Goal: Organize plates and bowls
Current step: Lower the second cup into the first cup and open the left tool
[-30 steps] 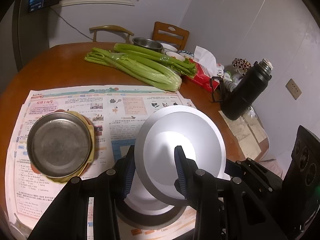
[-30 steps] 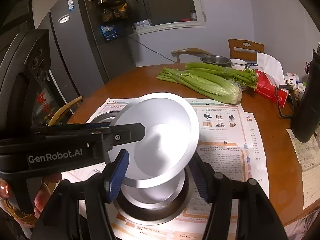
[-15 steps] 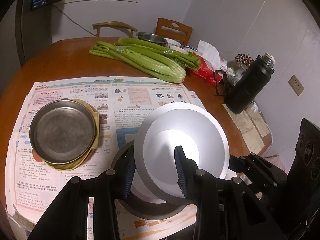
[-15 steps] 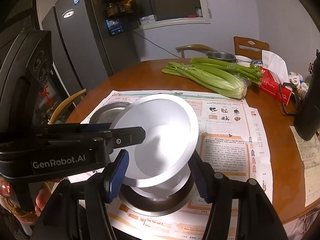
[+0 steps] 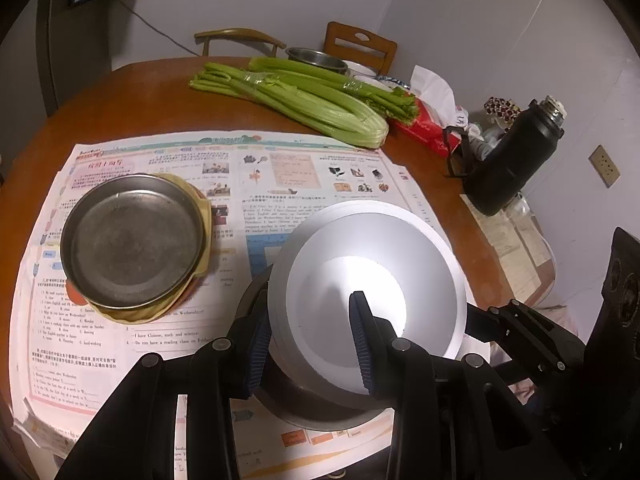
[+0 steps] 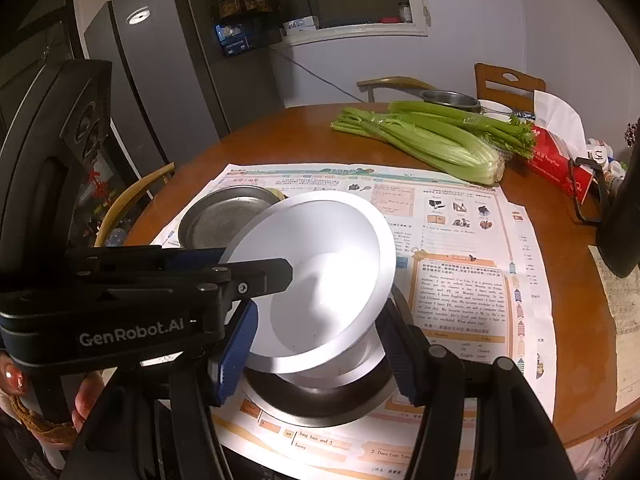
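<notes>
The white bowl [image 5: 372,280] [image 6: 316,276] hangs tilted over a dark metal bowl [image 5: 304,404] [image 6: 320,400] at the near edge of the newspaper [image 5: 280,172] [image 6: 460,240]; a second white rim shows under it, but how many bowls nest there is hard to tell. The left tool [image 5: 312,344] pinches the white bowl's rim, one blue pad inside and one outside. The right tool [image 6: 320,352] stands spread, its pads [image 6: 236,344] flanking the stack; whether they touch it cannot be told. The dark bowl is mostly hidden behind the white one and the tool bodies.

Compared with a second ago the bowl sits at much the same tilt between the pads, and the metal plate [image 5: 132,240] [image 6: 228,216], on a yellowish plate [image 5: 200,208], is unmoved.

"GenRobot.AI" is printed on the left tool's body in the right wrist view. The newspaper carries English lines such as "long hair and"; its Chinese headings are too small to read. Beyond lie celery [image 5: 304,96] [image 6: 432,140], a red tissue box [image 5: 424,128] [image 6: 556,164] and a black flask [image 5: 512,160] on the wooden surface [image 5: 120,104] [image 6: 280,140].
</notes>
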